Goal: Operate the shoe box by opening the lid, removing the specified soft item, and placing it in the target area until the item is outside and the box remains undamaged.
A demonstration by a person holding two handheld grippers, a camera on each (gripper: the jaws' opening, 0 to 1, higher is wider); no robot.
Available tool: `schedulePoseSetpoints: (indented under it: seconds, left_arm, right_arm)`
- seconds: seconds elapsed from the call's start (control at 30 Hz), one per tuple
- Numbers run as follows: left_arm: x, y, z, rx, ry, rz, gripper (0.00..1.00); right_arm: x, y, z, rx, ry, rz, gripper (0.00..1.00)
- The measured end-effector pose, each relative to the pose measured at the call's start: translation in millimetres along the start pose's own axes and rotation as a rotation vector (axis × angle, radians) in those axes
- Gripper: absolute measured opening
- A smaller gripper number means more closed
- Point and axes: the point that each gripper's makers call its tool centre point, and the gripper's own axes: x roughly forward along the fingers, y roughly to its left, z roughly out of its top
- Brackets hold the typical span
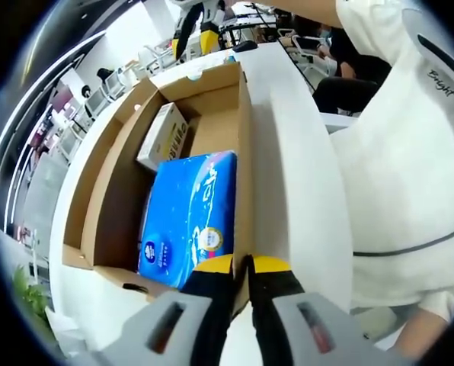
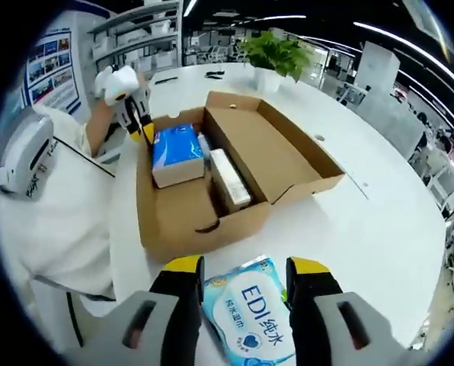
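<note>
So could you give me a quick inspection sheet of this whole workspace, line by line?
Surface: white table, box standing on it.
Job's things: brown cardboard shoe box, lid already open; blue tissue pack and white carton inside; light-blue wet-wipe pack outside the box.
Clutter: potted green plant on the table's far side.
Grippers: left gripper closed on the box's near wall; right gripper with fingers either side of the wipe pack, grip unclear.
Cables: nothing seen.
Surroundings: office with chairs and shelving; person in a white top beside the table.
</note>
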Motion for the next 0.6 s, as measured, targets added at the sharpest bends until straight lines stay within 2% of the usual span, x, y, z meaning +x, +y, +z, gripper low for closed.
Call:
schedulePoseSetpoints:
  seconds: [0.03,0.1,0.2,0.3,0.43,0.6]
  left_arm:
    - [0.0,0.0,0.0,0.001,0.000,0.000,0.06]
    - [0.0,-0.1,-0.1,0.000,0.000,0.000,0.06]
    - [-0.1,0.0,-0.2,0.000,0.002,0.000,0.06]
    - [-0.2,0.0,-0.3,0.001,0.000,0.002,0.06]
    - [-0.2,-0.2,-0.2,0.001,-0.002,-0.002,0.06]
    - [-0.2,-0.3,0.0,0.003,-0.002,-0.002,0.06]
  right_arm:
    - [-0.1,0.4,1.0,-0.001,-0.011,-0.001,0.44]
    - [-1.3,-3.0,9.0,0.015,-0.083,-0.021,0.43]
    - [-4.2,-6.7,14.3,0.005,-0.155,-0.030,0.41]
    - [-3.7,-1.4,12.9,0.091,-0.176,0.017,0.45]
    - [-9.0,-4.5,26.9,0.110,-0.298,0.014,0.45]
    - [-13.3,-7.1,33.2,0.126,-0.364,0.003,0.41]
